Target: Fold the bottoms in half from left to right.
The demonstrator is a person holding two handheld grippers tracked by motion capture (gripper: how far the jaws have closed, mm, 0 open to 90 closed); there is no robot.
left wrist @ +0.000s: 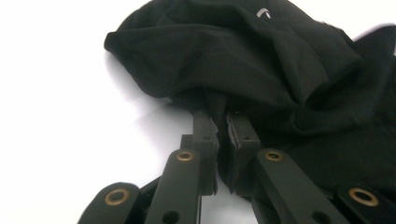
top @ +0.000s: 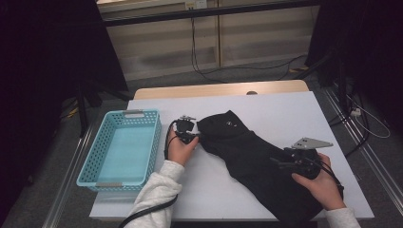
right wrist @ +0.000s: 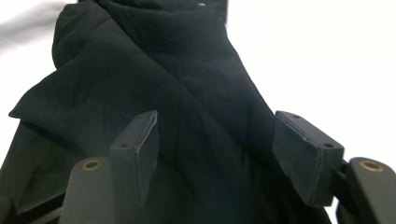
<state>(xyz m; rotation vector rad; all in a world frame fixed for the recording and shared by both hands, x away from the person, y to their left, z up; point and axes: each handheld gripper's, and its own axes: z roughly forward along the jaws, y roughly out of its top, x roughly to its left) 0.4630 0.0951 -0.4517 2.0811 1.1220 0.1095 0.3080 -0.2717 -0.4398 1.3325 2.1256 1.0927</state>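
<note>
A black garment (top: 247, 152) lies crumpled across the white table top (top: 285, 111), running from the middle toward the near right corner. My left gripper (top: 197, 137) is at the garment's left end. In the left gripper view its jaws (left wrist: 219, 119) are pressed together on a fold of the black garment (left wrist: 233, 60) at its edge. My right gripper (top: 276, 163) hovers over the garment's near right part. In the right gripper view the jaws (right wrist: 217, 126) stand apart above the black cloth (right wrist: 163, 84), with nothing pinched between the pads.
A light blue perforated basket (top: 95, 156) stands empty at the table's left side. A strip of wooden table edge (top: 218, 89) shows at the back. Cables run over the floor behind and to the right of the table.
</note>
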